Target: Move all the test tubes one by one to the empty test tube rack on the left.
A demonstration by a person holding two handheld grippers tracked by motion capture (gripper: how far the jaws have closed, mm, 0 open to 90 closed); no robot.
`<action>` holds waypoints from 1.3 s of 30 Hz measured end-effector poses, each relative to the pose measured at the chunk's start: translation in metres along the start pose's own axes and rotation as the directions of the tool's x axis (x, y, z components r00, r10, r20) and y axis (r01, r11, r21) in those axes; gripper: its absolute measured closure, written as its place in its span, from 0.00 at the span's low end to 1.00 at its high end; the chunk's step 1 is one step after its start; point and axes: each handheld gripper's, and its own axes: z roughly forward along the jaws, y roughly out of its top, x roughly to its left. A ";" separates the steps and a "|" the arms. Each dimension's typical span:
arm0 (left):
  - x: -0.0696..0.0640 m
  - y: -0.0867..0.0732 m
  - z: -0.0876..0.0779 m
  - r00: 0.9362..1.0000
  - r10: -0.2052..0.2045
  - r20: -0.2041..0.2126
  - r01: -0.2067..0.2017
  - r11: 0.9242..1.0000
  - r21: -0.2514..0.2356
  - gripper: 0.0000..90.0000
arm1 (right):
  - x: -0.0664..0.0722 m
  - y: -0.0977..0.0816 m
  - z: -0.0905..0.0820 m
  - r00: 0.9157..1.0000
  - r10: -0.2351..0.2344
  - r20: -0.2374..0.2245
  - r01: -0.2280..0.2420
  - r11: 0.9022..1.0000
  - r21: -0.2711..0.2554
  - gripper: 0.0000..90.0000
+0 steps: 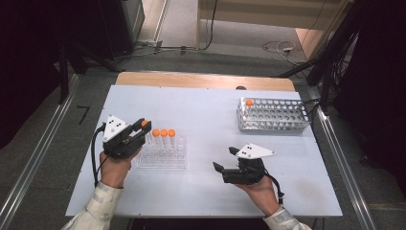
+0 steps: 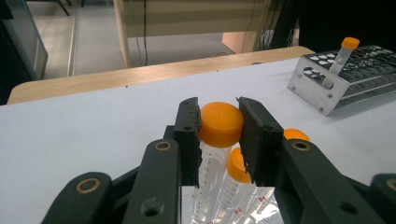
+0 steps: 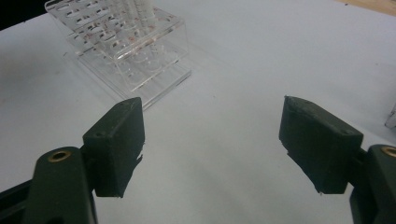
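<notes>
- Nearest the person, the right gripper [image 1: 229, 160] hovers low over the bare white table [image 1: 206, 191], its jaws spread wide with nothing between them.
- Its jaws point left toward the clear rack [image 3: 135, 51], which stands well apart from them.
- On the left, the left gripper [image 2: 219, 126] pinches the orange cap of a capped tube [image 2: 219, 123]; the cap sits squarely between the two pads, and the clear tube body hangs below them.
- That tube is at the left end of the clear rack [image 1: 160, 155]; whether its foot sits in a hole I cannot tell.
- Three more orange-capped tubes [image 1: 163, 139] stand in the rack just right of it.
- Far right, a metal rack [image 1: 273, 115] holds a single tube [image 1: 249, 103] at its left end.
</notes>
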 end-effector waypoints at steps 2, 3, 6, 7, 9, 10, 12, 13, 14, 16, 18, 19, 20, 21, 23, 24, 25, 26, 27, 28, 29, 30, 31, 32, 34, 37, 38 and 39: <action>0.000 -0.001 0.000 1.000 -0.001 0.000 0.001 1.000 0.002 0.77 | 0.000 0.000 0.000 1.000 -0.002 0.000 0.002 1.000 0.000 0.23; 0.000 -0.001 0.000 1.000 -0.001 -0.001 0.001 1.000 0.003 0.77 | 0.000 0.000 0.000 1.000 -0.002 -0.001 0.002 1.000 0.000 0.23; -0.001 -0.003 0.001 1.000 -0.005 0.002 0.005 1.000 0.010 0.76 | 0.000 0.000 0.001 1.000 -0.002 -0.001 0.002 1.000 0.005 0.23; -0.001 -0.003 0.001 1.000 -0.006 0.004 0.006 1.000 0.012 0.76 | 0.000 0.000 0.001 1.000 -0.005 -0.002 0.005 1.000 0.006 0.23; 0.000 -0.003 0.001 1.000 -0.014 0.008 0.014 1.000 0.012 0.76 | 0.000 0.000 0.001 1.000 -0.004 -0.002 0.004 1.000 0.007 0.23; 0.000 -0.003 0.001 1.000 -0.015 0.009 0.015 1.000 0.011 0.76 | 0.000 0.000 0.001 1.000 -0.003 -0.001 0.003 1.000 0.008 0.23; 0.000 -0.003 0.001 1.000 -0.027 0.013 0.026 1.000 0.014 0.73 | 0.000 -0.001 0.002 1.000 -0.003 -0.002 0.003 1.000 0.009 0.23; 0.001 -0.003 0.001 0.999 -0.031 0.016 0.031 0.999 0.014 0.70 | 0.000 -0.001 0.002 1.000 0.000 -0.001 0.000 1.000 0.010 0.23; 0.001 -0.003 0.002 0.999 -0.036 0.017 0.036 0.999 0.015 0.70 | 0.000 -0.001 0.002 1.000 0.000 -0.002 0.000 1.000 0.010 0.23; 0.002 -0.004 0.001 0.999 -0.041 0.011 0.040 0.999 0.015 0.70 | 0.000 -0.001 0.002 1.000 0.000 -0.002 0.000 1.000 0.009 0.23; 0.002 -0.004 0.001 0.999 -0.050 0.018 0.050 0.999 0.014 0.68 | 0.000 -0.001 0.002 1.000 -0.002 -0.002 0.002 1.000 0.009 0.23; 0.002 -0.004 0.001 0.999 -0.049 0.019 0.049 0.999 0.013 0.68 | 0.000 -0.001 0.002 1.000 -0.001 -0.001 0.001 1.000 0.009 0.23; 0.002 -0.004 0.001 0.999 -0.049 0.018 0.048 0.999 0.012 0.68 | 0.000 -0.001 0.002 1.000 0.000 -0.001 0.000 1.000 0.010 0.23; 0.002 -0.004 0.001 0.999 -0.051 0.019 0.051 0.999 0.010 0.68 | 0.000 -0.001 0.002 1.000 -0.001 -0.002 0.001 1.000 0.010 0.23; 0.002 -0.003 0.000 0.998 -0.055 0.022 0.054 0.998 0.008 0.68 | -0.001 -0.001 0.002 1.000 -0.003 -0.002 0.003 1.000 0.007 0.23; 0.002 -0.003 0.000 0.998 -0.057 0.023 0.057 0.998 0.006 0.66 | -0.001 -0.001 0.001 1.000 -0.003 0.001 0.003 1.000 0.008 0.23; 0.002 -0.003 0.000 0.998 -0.058 0.022 0.058 0.998 0.006 0.63 | -0.001 -0.001 0.001 1.000 -0.003 0.000 0.003 1.000 0.006 0.23; 0.002 -0.003 0.000 0.998 -0.060 0.026 0.060 0.998 0.007 0.61 | -0.001 -0.001 0.001 1.000 -0.002 0.002 0.002 1.000 0.007 0.23; 0.001 -0.003 0.000 0.998 -0.062 0.029 0.062 0.998 0.008 0.60 | -0.001 -0.001 0.001 1.000 -0.002 0.000 0.002 1.000 0.007 0.23; 0.001 -0.003 0.000 0.998 -0.064 0.030 0.064 0.998 0.009 0.58 | -0.002 -0.001 0.001 1.000 -0.001 0.001 0.001 1.000 0.007 0.23; 0.001 -0.003 0.001 0.997 -0.066 0.032 0.066 0.998 0.008 0.55 | -0.002 -0.001 0.001 1.000 -0.002 0.003 0.002 1.000 0.006 0.23; 0.000 -0.003 0.001 0.997 -0.068 0.034 0.067 0.998 0.008 0.54 | -0.002 -0.001 0.001 1.000 0.001 0.005 -0.001 1.000 0.005 0.23; 0.000 -0.003 0.001 0.997 -0.066 0.036 0.066 0.998 0.009 0.52 | -0.003 -0.001 0.001 1.000 0.003 0.007 -0.003 1.000 0.005 0.23; -0.001 -0.003 0.001 0.997 -0.066 0.036 0.066 0.998 0.007 0.50 | -0.003 -0.001 0.001 1.000 0.003 0.011 -0.004 1.000 0.006 0.23; -0.001 -0.003 0.002 0.997 -0.068 0.034 0.068 0.998 0.009 0.44 | -0.005 -0.001 0.001 1.000 0.004 0.016 -0.004 1.000 0.006 0.23; -0.002 -0.003 0.002 0.997 -0.075 0.036 0.074 0.997 0.011 0.36 | -0.010 -0.002 0.002 0.999 0.009 0.040 -0.009 1.000 0.008 0.24; -0.002 -0.003 0.003 0.996 -0.074 0.038 0.074 0.997 0.014 0.35 | -0.012 -0.002 0.001 0.999 0.015 0.045 -0.015 1.000 0.006 0.24; -0.002 -0.003 0.003 0.996 -0.075 0.039 0.074 0.997 0.013 0.33 | -0.015 -0.003 0.001 0.998 0.022 0.054 -0.022 1.000 0.003 0.24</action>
